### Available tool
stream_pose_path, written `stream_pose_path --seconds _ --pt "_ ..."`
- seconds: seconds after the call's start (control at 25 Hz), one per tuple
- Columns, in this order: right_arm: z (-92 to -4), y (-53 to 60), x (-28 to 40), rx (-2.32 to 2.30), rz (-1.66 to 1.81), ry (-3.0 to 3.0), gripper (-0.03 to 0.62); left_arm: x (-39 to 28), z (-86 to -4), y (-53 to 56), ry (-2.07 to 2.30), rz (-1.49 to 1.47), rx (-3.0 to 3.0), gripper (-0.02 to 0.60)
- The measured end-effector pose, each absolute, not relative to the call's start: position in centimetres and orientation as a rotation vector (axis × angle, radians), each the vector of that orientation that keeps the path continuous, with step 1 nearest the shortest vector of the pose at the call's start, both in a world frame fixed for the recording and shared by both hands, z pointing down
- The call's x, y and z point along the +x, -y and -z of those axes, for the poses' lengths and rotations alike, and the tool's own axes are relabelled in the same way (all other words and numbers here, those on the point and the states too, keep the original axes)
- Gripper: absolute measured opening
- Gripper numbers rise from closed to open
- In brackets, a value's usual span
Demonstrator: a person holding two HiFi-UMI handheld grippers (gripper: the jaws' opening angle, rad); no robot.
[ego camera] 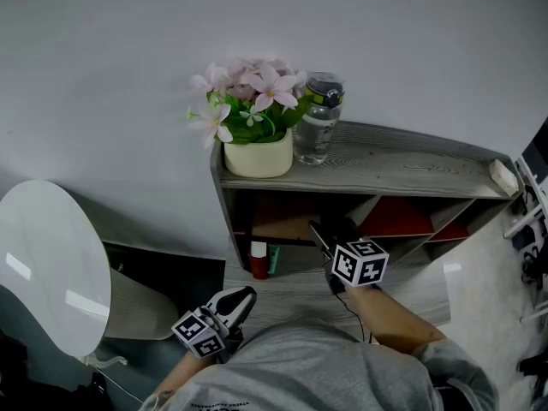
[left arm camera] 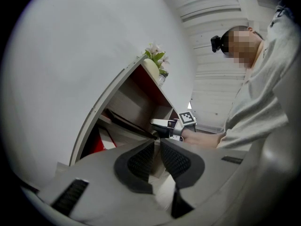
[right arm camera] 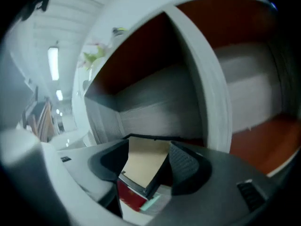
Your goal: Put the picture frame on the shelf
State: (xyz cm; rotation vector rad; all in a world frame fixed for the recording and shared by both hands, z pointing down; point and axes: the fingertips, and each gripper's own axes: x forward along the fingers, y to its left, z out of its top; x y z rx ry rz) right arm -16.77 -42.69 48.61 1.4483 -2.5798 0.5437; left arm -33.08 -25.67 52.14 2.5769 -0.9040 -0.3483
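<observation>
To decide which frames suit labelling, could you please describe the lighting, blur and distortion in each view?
Head view: dim, fairly sharp, glare patches on the round white table. Left gripper view: heavy fisheye curves the shelf; dark vignette corners. Right gripper view: soft, murky, the picture frame blurred up close.

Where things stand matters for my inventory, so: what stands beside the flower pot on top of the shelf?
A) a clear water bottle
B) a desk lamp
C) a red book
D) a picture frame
A: in the head view a clear water bottle stands upright just right of the flower pot on the grey top of the shelf.
</observation>
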Motion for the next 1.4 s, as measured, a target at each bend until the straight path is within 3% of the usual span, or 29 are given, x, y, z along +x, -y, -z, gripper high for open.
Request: stream_pose_path --seconds 0.16,0.68,1.4 --pt "-47.5 40.5 -18.0 1.347 -0.094 2.559 0.298 -33.1 -52.1 25.8 0.902 0.352 2.577 0.044" --pt "-52.2 39.4 -18.3 1.178 0.087 2.386 0.291 -32.7 -51.5 26.1 0.876 0.348 2.606 0.044" --pt "-47.5 36.7 -18.8 1.058 -0.121 2.673 0.293 -32.8 -50.4 26.1 0.918 0.37 2.63 0.044"
